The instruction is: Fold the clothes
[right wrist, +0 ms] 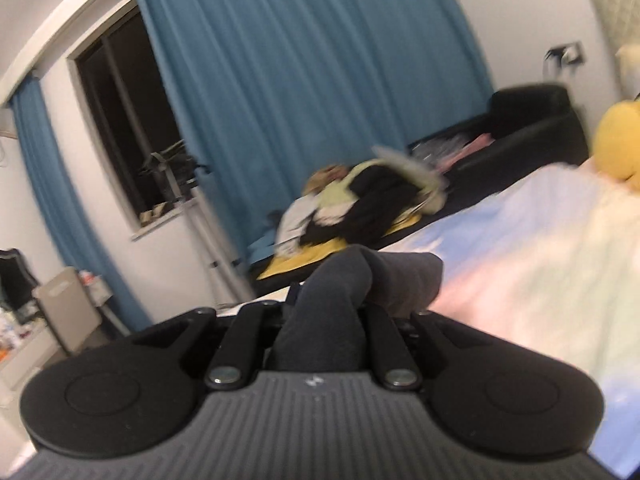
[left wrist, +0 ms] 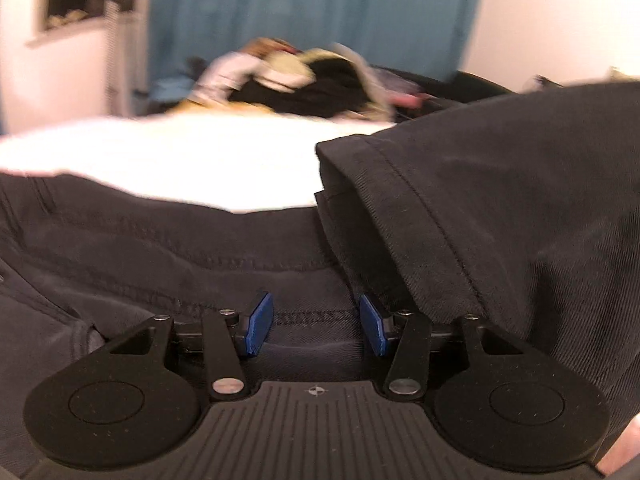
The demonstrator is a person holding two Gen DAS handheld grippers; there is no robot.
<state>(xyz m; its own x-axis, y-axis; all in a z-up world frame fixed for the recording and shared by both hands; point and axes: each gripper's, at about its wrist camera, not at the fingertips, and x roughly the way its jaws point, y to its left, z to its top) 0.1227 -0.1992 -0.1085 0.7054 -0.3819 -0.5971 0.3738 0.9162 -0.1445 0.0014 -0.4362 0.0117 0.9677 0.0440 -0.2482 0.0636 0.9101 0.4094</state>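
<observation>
A dark grey garment lies on the white bed in the left wrist view. Its stitched waistband runs across just ahead of my left gripper, which is open, blue pads apart over the cloth. A folded-over part with a hemmed edge hangs in from the right. In the right wrist view my right gripper is shut on a bunched fold of the dark grey garment, held above the bed. Its fingertips are hidden by the cloth.
A pile of mixed clothes lies at the bed's far edge, also in the left wrist view. Blue curtains, a dark window, a black sofa and a yellow plush toy stand behind.
</observation>
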